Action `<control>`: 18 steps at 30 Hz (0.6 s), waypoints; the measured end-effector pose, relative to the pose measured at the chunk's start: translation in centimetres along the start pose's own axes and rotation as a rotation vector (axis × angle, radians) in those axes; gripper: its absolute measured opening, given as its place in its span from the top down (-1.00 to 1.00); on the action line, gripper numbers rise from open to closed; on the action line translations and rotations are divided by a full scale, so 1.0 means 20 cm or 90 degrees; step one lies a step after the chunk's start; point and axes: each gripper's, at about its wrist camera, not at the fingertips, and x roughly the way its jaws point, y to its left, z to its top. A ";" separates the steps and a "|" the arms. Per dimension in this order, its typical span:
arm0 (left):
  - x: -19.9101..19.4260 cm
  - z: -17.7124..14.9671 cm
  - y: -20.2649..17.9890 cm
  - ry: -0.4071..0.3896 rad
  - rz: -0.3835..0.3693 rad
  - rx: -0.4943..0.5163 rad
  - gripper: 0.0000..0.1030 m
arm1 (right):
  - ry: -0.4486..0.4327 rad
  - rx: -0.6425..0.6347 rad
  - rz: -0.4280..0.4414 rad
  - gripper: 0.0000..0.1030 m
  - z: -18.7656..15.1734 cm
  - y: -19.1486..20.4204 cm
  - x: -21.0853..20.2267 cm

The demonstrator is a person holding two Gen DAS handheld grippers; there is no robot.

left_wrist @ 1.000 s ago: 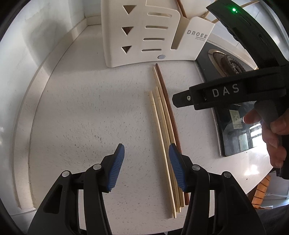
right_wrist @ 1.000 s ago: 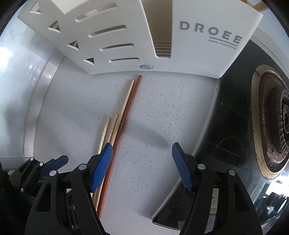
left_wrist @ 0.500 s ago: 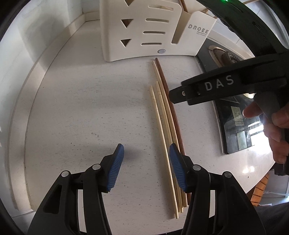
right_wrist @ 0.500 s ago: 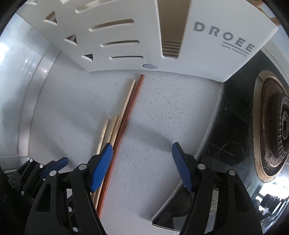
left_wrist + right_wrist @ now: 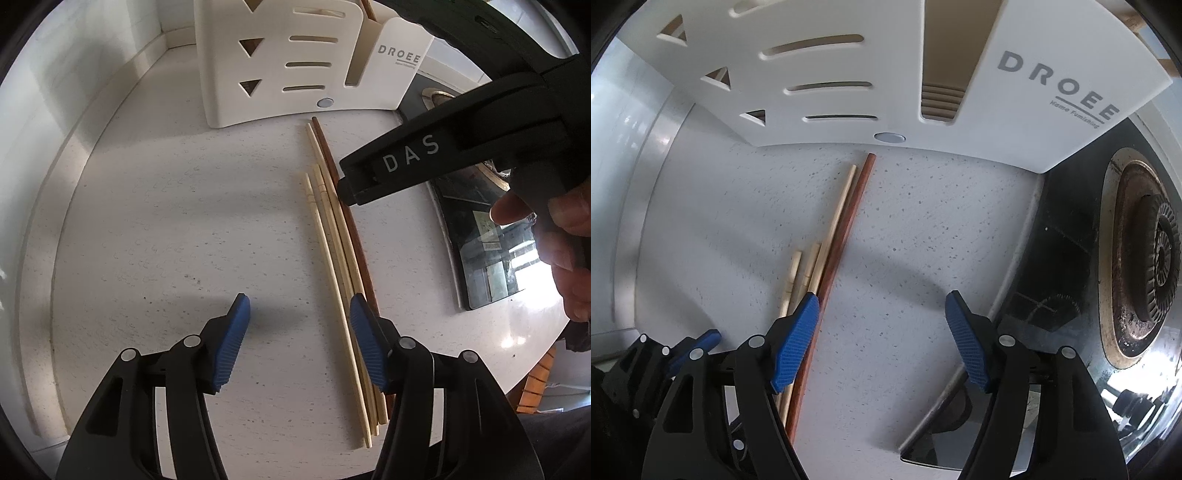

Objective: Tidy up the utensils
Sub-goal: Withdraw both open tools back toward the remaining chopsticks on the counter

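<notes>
Over chopsticks [image 5: 334,236], wider tongs [image 5: 299,332] than before

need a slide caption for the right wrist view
Right claw opening above chopsticks lying before the white DROEE utensil holder, nothing between its pads.

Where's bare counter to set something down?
Free: the wide patch left of the chopsticks, bounded by the wall edge and the white holder; also the strip between the chopsticks and the stove. Crowded: holder's front, where the chopstick tips reach.
</notes>
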 end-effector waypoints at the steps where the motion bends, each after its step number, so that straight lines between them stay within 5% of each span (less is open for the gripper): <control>1: 0.00 0.00 0.00 0.000 0.000 0.001 -0.11 | 0.002 0.002 -0.001 -0.40 0.01 0.00 0.00; 18: 0.01 -0.01 -0.02 0.005 0.032 0.045 -0.14 | 0.012 -0.012 -0.032 -0.45 0.06 0.13 0.05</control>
